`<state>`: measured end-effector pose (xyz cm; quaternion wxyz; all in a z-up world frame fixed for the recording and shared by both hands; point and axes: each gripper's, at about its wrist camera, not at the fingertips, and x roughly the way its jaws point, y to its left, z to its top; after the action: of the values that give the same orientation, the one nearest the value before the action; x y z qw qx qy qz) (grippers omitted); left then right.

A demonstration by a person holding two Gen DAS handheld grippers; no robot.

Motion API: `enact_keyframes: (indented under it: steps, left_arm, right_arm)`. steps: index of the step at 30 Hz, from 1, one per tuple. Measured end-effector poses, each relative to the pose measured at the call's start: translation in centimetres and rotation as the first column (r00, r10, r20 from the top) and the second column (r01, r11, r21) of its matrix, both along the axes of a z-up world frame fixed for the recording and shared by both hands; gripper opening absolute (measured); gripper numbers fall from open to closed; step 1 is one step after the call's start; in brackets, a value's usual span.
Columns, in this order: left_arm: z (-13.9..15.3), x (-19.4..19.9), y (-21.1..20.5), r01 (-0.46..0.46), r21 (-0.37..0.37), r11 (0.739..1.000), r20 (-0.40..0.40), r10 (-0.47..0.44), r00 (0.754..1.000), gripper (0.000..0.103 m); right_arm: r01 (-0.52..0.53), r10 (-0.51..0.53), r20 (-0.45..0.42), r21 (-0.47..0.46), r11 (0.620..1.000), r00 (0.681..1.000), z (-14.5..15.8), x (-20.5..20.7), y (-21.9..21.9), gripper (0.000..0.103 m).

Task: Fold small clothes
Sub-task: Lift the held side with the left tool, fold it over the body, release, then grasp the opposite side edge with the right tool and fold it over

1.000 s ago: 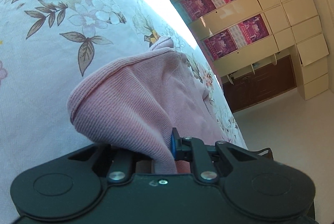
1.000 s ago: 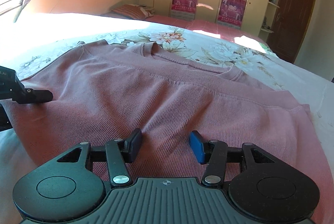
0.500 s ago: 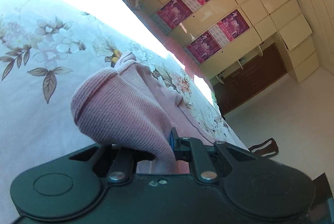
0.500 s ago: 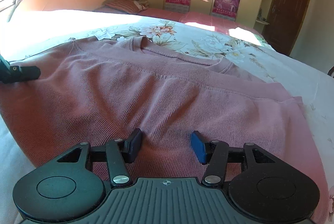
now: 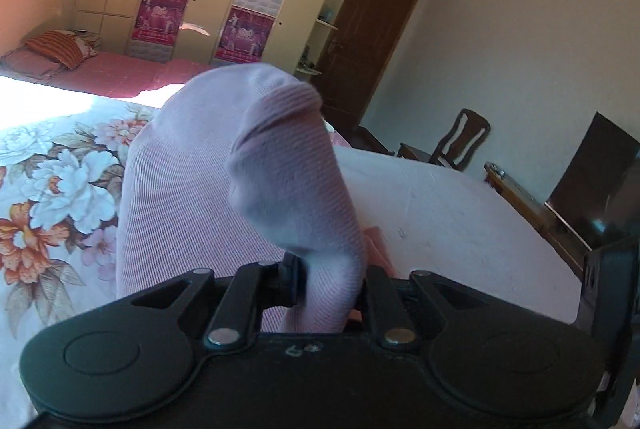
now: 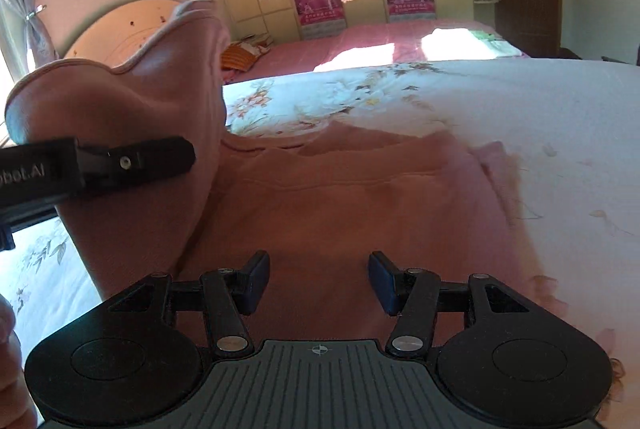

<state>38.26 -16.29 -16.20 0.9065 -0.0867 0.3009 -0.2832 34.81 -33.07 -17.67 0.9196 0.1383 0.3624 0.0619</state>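
Since a second ago, the left gripper has swung its pinched sleeve up and inward over the pink ribbed knit sweater. It is clamped on that sleeve. Ahead of the wide-open, empty right gripper, the sweater's body lies flat on the floral bedsheet. Judging by this, the first fold is only beginning; everything else remains.

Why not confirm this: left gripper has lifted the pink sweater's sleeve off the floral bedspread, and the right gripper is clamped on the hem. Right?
One error: the right gripper is not clamped; the right wrist view shows its jaws apart over the pink sweater. The left gripper does hold the sleeve raised above the floral bedspread.
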Motion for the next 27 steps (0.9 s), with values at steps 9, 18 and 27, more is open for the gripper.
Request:
enact_keyframes:
  steps: [9,18,27]
  left_arm:
    - [-4.3,-3.9,-5.5,0.119,0.268,0.956,0.022,-0.129,0.991,0.017]
    - [-0.7,-5.9,-1.7,0.101,0.246,0.964,0.012,-0.107,0.994,0.059]
    - [0.5,0.0,3.8,-0.201,0.126,0.972,-0.077,0.211,0.974,0.064]
  right_arm:
    - [0.1,-0.096,-0.042,0.104,0.99,0.994,0.1,-4.1,-7.5,0.054]
    - [0.123,-0.127,0.039,0.08,0.989,0.991,3.2,-5.1,-9.5,0.054]
    - [0.035,-0.034,-0.008,0.212,0.977,0.999,2.2,-1.9,-8.5,0.063]
